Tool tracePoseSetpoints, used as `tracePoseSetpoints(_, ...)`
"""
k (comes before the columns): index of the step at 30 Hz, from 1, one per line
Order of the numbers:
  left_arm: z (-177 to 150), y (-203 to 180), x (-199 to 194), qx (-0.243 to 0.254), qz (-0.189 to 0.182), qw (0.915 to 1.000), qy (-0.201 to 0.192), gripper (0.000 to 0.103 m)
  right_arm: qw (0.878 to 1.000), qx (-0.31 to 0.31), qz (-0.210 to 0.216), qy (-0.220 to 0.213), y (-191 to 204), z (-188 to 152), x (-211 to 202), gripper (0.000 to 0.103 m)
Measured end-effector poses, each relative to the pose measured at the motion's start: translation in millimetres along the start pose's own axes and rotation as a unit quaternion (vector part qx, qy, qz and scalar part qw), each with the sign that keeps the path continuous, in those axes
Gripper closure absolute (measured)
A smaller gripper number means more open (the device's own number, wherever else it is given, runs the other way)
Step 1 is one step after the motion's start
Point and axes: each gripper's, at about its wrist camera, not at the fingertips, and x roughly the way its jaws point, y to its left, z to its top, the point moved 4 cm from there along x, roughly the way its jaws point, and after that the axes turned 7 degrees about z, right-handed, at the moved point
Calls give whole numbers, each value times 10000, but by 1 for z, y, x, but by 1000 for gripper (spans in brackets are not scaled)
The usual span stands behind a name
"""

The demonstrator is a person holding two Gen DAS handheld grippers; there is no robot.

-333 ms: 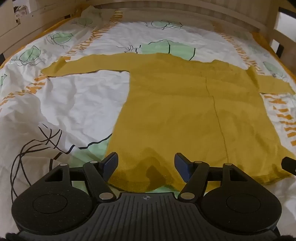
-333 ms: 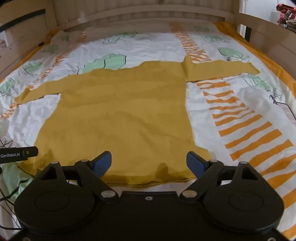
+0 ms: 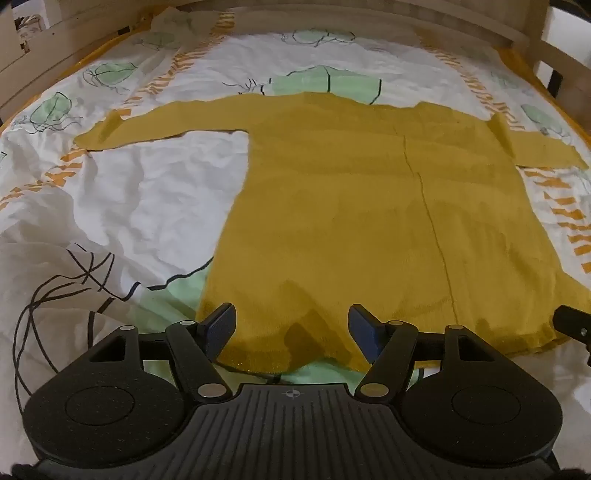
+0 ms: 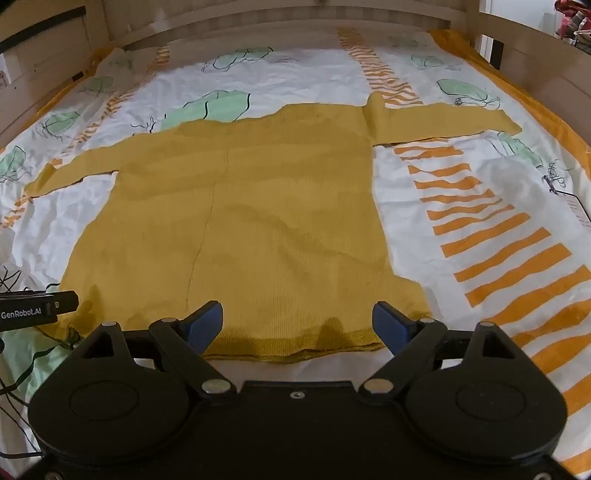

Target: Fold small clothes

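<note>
The left gripper (image 3: 291,325) is spread wide and holds nothing, its blue pads hovering just over the near hem of the mustard-yellow sweater (image 3: 369,206), toward the hem's left corner. The right gripper (image 4: 297,323) is likewise spread and empty, poised above the hem nearer its right corner. The sweater lies flat with its hem toward both grippers, body running away from them, left sleeve (image 3: 155,123) and right sleeve (image 4: 443,120) stretched straight out at the far end.

The risks, as I judge them: the hem under the left gripper is puckered and slightly lifted, so a pinch there could catch only the top layer and drag the front away from the back. Pads that dip too low may nip the duvet cover (image 3: 140,206) beneath the hem and pull it up with the knit. If the two grippers close at uneven spots along the hem, the fold would likely go skewed, and the outstretched sleeves could trail or bunch.

Beneath the sweater, the duvet cover is white and wrinkled, printed with green leaves and orange stripes (image 4: 517,266). Beyond the sweater's collar end stands a wooden bed frame (image 4: 280,18).
</note>
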Motion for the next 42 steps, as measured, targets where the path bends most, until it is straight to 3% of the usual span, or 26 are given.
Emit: tracePoseSetpoints(42, -1, -5, 11, 19, -40, 9997, 228, 37, 9998, -43, 84, 190, 8, 0, 9, 14)
